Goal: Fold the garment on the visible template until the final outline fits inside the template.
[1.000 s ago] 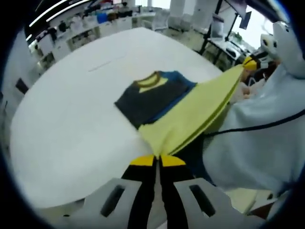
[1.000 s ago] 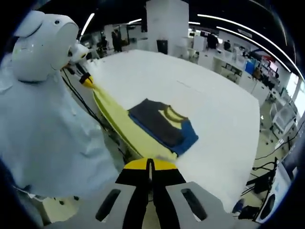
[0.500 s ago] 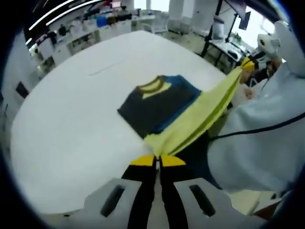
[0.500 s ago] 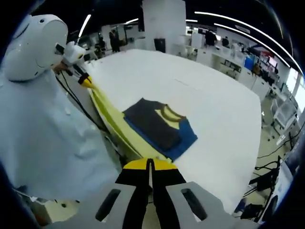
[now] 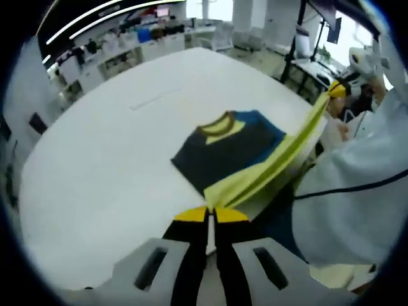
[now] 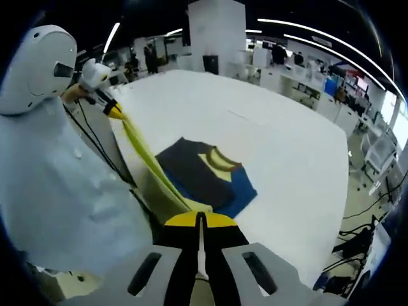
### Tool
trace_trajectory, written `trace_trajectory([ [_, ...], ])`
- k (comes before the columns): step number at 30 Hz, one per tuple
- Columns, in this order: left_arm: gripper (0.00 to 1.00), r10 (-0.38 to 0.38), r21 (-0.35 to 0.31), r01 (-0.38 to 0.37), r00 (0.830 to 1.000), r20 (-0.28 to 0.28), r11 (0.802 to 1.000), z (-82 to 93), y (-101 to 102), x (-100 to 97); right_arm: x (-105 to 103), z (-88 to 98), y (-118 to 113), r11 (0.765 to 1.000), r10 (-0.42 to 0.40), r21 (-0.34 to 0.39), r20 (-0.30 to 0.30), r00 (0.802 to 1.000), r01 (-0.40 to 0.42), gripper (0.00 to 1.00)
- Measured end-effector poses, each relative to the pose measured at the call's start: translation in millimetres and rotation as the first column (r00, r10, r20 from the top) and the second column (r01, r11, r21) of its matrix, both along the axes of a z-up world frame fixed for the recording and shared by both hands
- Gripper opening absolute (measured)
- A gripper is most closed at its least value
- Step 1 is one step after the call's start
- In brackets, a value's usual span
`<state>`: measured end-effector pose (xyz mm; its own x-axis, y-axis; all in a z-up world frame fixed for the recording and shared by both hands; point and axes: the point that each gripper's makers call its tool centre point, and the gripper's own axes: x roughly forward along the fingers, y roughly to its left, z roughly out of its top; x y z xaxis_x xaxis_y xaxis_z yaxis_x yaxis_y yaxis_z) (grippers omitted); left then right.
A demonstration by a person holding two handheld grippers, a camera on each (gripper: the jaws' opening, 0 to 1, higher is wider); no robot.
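A garment with a dark grey body [image 5: 233, 150], blue side and yellow collar lies on the white table [image 5: 95, 166]. Its yellow lower part [image 5: 274, 167] is lifted off the table and stretched taut between both grippers. My left gripper [image 5: 210, 213] is shut on one end of this yellow hem. My right gripper [image 5: 336, 89] holds the other end at the upper right. In the right gripper view the right gripper [image 6: 201, 220] is shut on the yellow fabric [image 6: 150, 162], which runs up to the left gripper [image 6: 115, 111]. The dark body [image 6: 188, 172] lies flat beyond it.
A person in pale clothing [image 5: 357, 204] stands at the table's near edge, close to the stretched fabric [image 6: 57, 191]. A faint line [image 5: 153, 99] marks the table [image 6: 287, 159] beyond the garment. Desks and chairs stand in the background.
The yellow part has risen and now shows as a narrower, more edge-on band over the garment's near edge. Both grippers stay shut on the hem.
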<state>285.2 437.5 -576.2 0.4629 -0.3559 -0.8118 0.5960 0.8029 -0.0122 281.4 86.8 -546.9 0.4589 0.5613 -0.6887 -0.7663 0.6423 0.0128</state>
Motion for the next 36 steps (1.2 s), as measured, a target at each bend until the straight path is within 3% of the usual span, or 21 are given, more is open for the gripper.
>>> trace_trajectory([
  [4,0.00,0.008,0.003,-0.008,1.000,-0.001,1.000,-6.1,-0.4,8.2,10.9,-4.9,0.3,1.000,-0.003,-0.007,0.007,1.000,0.003,0.02],
  [5,0.00,0.013,0.021,-0.012,1.000,-0.027,1.000,-12.5,1.7,6.9,14.6,-8.4,1.4,1.000,-0.004,-0.009,0.006,1.000,0.004,0.02],
  [19,0.00,0.068,0.009,-0.068,0.998,0.010,0.998,-23.9,5.0,32.9,49.3,-23.0,0.6,0.998,-0.055,-0.005,0.048,0.997,0.056,0.02],
  [36,0.00,0.056,0.027,-0.056,0.998,0.010,0.998,-53.4,0.9,75.5,89.5,-50.2,-3.7,0.992,-0.127,0.001,0.064,0.990,0.127,0.02],
])
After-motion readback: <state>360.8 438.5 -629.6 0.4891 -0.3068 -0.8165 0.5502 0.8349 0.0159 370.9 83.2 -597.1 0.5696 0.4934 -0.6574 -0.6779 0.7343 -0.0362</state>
